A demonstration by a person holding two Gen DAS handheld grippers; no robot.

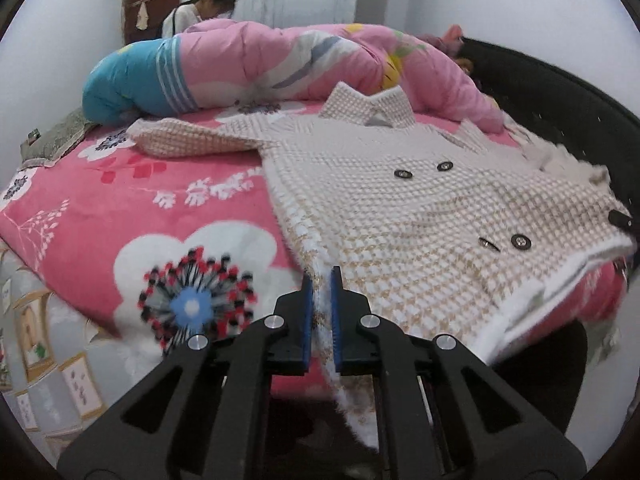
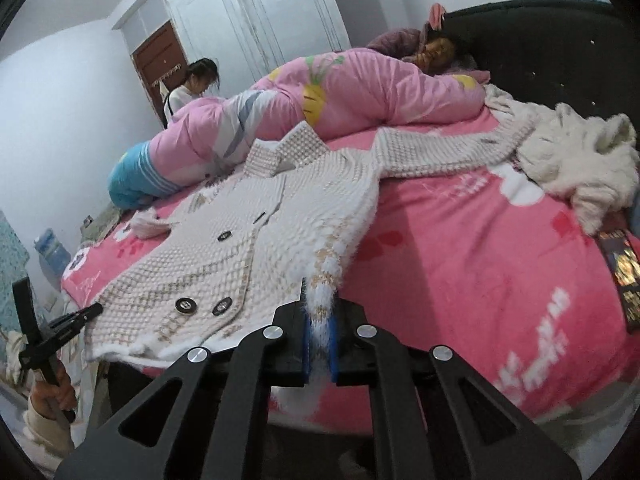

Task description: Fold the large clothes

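Here both tools have hold of the coat's bottom hem, at the near edge of the bed. The left tool (image 1: 320, 280) is pinched narrow on the hem corner on one side of the coat (image 1: 400, 208), with fuzzy white trim squeezed between its blue pads. The right tool (image 2: 320, 300) is clamped the same way on the opposite hem corner.

Beyond the hem, the coat lies face up on the pink flowered bedspread (image 1: 120, 200). Its dark buttons (image 1: 520, 242) sit a little way up from the hem and its collar (image 1: 372, 108) stands at the far end. One sleeve (image 1: 192, 140) stretches out sideways from the coat's shoulder, and the other sleeve (image 2: 440, 148) runs off the opposite shoulder toward a heap of white clothes (image 2: 580, 160). Past the collar lies a rolled pink quilt (image 1: 280, 64), and behind that a person (image 1: 200, 12) stands by the door.

This looks like the start of the first fold, with the hem gripped at both corners. The next move probably calls for carrying both corners evenly up toward the collar, keeping the hem taut between them so that the thick cloth does not sag or bunch.

A dark, gold-printed packet (image 2: 624, 272) lies out to the coat's side; its writing is too blurred to read.
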